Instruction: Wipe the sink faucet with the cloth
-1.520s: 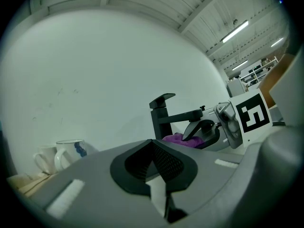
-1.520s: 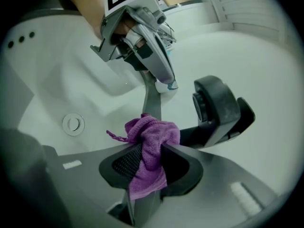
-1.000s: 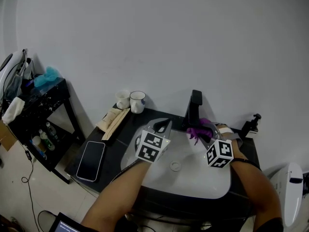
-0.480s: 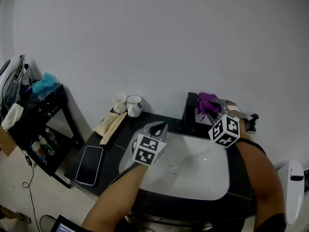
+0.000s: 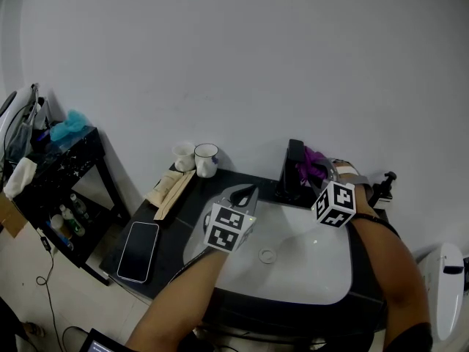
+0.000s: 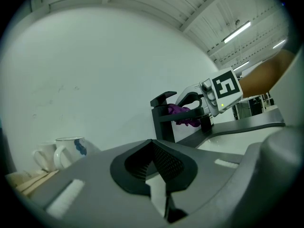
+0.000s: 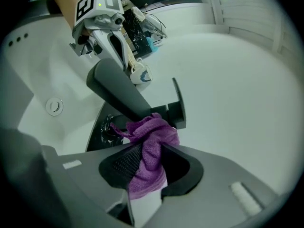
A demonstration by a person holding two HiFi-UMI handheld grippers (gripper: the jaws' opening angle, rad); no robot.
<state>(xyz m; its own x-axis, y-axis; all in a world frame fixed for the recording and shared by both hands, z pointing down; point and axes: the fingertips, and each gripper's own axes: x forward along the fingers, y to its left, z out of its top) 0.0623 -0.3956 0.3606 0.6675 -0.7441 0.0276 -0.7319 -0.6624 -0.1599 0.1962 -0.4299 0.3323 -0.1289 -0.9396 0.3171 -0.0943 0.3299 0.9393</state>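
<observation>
Right gripper view: the right tool (image 7: 142, 175) pinches a crumpled purple cloth (image 7: 151, 148) between its ribbed pads. A loose bunch spills ahead of the tips and touches the matte black angular faucet (image 7: 116, 96) directly in front of the tool, where the slanted spout joins the upright body. Gripping the cloth partway along likely lets the soft wad, not the hard jaws, meet the metal, and the tool comes at the faucet from its side, suiting a stroke along the spout. The white sink basin (image 7: 28, 94) lies below the spout, on the far side from this tool. The left tool (image 5: 244, 194), jaws pressed together on nothing, hangs over the basin's rim well apart from the faucet, seemingly parked clear of the wiping; the dark worktop (image 5: 176, 218) lies beside it.
</observation>
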